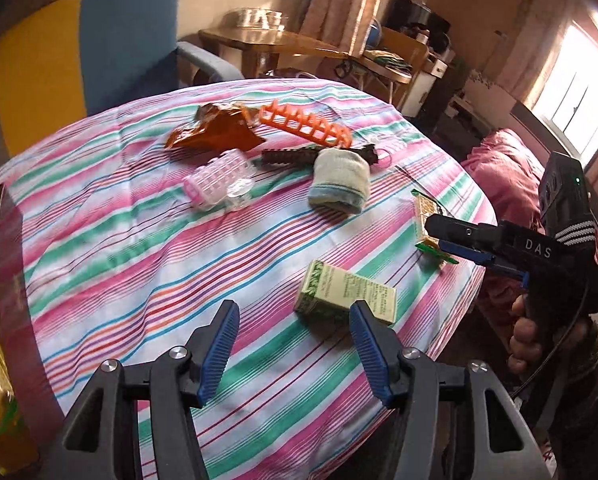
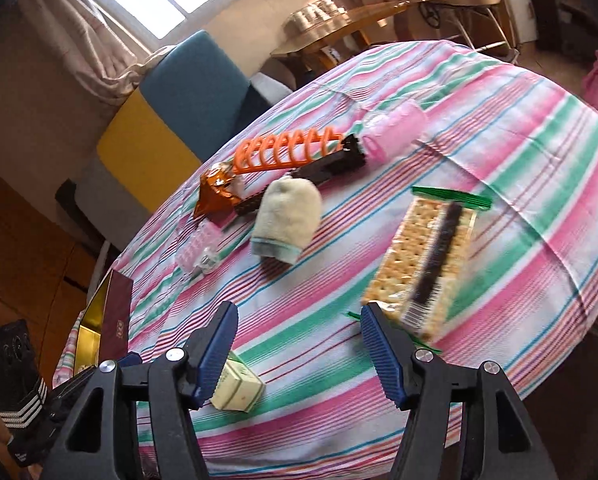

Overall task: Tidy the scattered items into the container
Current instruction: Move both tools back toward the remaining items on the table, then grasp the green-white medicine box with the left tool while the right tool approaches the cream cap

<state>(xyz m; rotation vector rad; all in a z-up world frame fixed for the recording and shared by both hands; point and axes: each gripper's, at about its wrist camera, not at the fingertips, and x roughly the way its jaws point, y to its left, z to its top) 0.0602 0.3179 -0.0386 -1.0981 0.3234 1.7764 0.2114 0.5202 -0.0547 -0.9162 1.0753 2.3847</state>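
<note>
On the striped round table point(image 1: 139, 248) lie a green-and-cream box point(image 1: 345, 294), a cracker pack point(image 2: 423, 256), a rolled sock point(image 1: 339, 180), a pink hair roller point(image 1: 217, 184), an orange wrapper point(image 1: 215, 130), an orange comb-like rack point(image 1: 305, 124) and a dark strip point(image 1: 287, 156). My left gripper point(image 1: 295, 316) is open, just short of the box. My right gripper point(image 2: 299, 320) is open, with the cracker pack by its right finger; it shows in the left wrist view point(image 1: 439, 232) next to that pack point(image 1: 429, 220). The dark red container point(image 2: 111, 320) stands at the table's left edge.
A blue and yellow chair point(image 1: 99, 40) stands behind the table. A wooden side table point(image 1: 279, 44) and a desk with clutter are further back. A pink bed point(image 1: 507, 168) lies to the right. A second pink roller point(image 2: 395, 128) lies at the far side.
</note>
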